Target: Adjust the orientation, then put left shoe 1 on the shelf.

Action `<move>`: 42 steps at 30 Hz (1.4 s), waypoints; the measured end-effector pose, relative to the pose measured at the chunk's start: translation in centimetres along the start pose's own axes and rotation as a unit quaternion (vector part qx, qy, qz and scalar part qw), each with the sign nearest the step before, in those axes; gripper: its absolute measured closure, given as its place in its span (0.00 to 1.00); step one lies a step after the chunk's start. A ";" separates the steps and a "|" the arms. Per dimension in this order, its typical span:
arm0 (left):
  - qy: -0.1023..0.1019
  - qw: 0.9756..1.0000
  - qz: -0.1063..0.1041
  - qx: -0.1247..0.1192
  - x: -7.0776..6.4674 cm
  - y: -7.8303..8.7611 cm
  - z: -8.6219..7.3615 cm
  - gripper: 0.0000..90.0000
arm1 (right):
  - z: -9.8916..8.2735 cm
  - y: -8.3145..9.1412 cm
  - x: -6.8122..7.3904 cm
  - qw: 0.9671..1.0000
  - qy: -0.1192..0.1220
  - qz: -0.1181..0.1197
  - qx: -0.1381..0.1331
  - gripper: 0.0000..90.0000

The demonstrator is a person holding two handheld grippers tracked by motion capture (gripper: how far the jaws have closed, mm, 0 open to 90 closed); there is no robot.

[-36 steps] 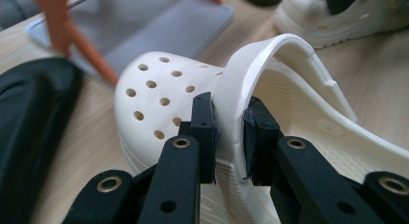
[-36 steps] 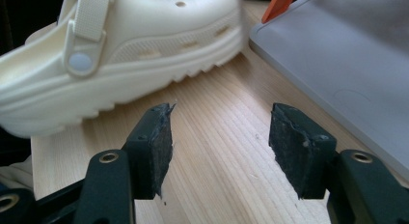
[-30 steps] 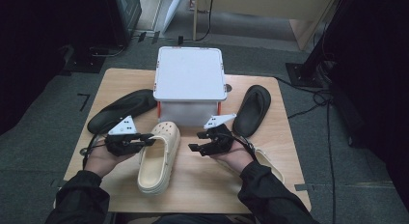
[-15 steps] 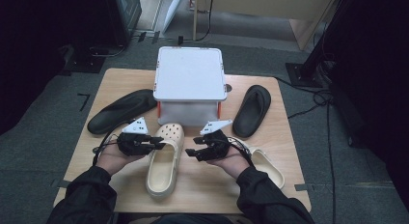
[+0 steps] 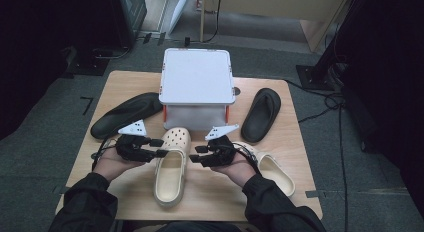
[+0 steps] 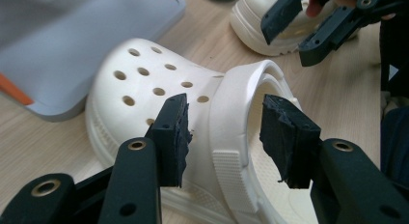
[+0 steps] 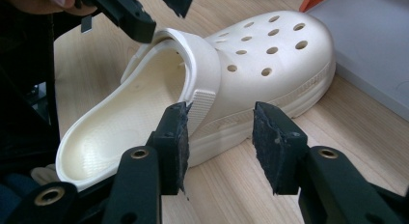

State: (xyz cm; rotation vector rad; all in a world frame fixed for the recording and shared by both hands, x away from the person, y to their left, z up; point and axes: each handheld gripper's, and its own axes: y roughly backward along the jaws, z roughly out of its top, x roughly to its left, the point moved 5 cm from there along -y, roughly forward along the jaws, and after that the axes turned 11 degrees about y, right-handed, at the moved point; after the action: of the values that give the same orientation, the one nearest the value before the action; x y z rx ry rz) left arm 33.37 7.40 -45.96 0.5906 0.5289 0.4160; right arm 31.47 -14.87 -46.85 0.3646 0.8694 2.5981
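High view: a cream clog (image 5: 170, 169) lies at the middle of the wooden table (image 5: 220, 192), toe toward a white lidded box (image 5: 196, 77). The left gripper (image 5: 159, 147) sits at the clog's left side and the right gripper (image 5: 196, 155) at its right. A second cream clog (image 5: 275, 172) lies just beyond the right hand, and a black sandal (image 5: 261, 114) and a black slipper (image 5: 125, 114) flank the box.

Left gripper view: the jaws have just been opening and now stand apart, straddling the clog's heel strap (image 6: 231, 137) where it meets the upper; the pads appear clear of it, though the near one is very close.

Right gripper view: the jaws have just been closing yet remain parted, low beside the clog's sole edge (image 7: 231, 132), gripping nothing.
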 end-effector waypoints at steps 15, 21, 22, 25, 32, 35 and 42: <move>0.043 0.999 0.015 -0.021 2.8 1.5 -0.5 0.60 | 0.7 -2.4 1.6 1.000 0.025 -0.005 -0.006 0.47; 0.049 0.998 0.016 -0.029 3.1 1.4 -0.3 0.58 | 0.7 -4.1 1.5 0.999 0.026 -0.027 -0.003 0.46; 0.048 0.998 0.019 -0.030 3.1 1.4 -0.3 0.57 | 0.8 -4.6 1.4 0.999 0.028 -0.035 -0.003 0.44; 0.052 0.998 0.022 -0.030 3.2 1.5 -0.3 0.56 | 0.8 -5.0 1.3 0.998 0.029 -0.052 -0.002 0.43; 0.054 0.998 0.023 -0.036 3.2 1.6 -0.2 0.55 | 0.9 -5.6 0.6 0.997 0.015 -0.069 -0.016 0.41; 0.054 0.998 0.026 -0.032 3.3 1.6 -0.3 0.54 | 0.9 -5.6 0.6 0.997 0.010 -0.071 -0.018 0.42; 0.057 0.997 0.027 -0.039 3.4 1.8 -0.2 0.54 | 0.9 -5.0 0.6 0.997 0.000 -0.079 -0.020 0.60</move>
State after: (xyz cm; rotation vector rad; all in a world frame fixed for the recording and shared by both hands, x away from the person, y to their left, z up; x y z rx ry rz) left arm 35.56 10.63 -46.17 0.5094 0.6041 0.5223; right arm 32.64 -10.44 -49.18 0.2717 0.8116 2.4653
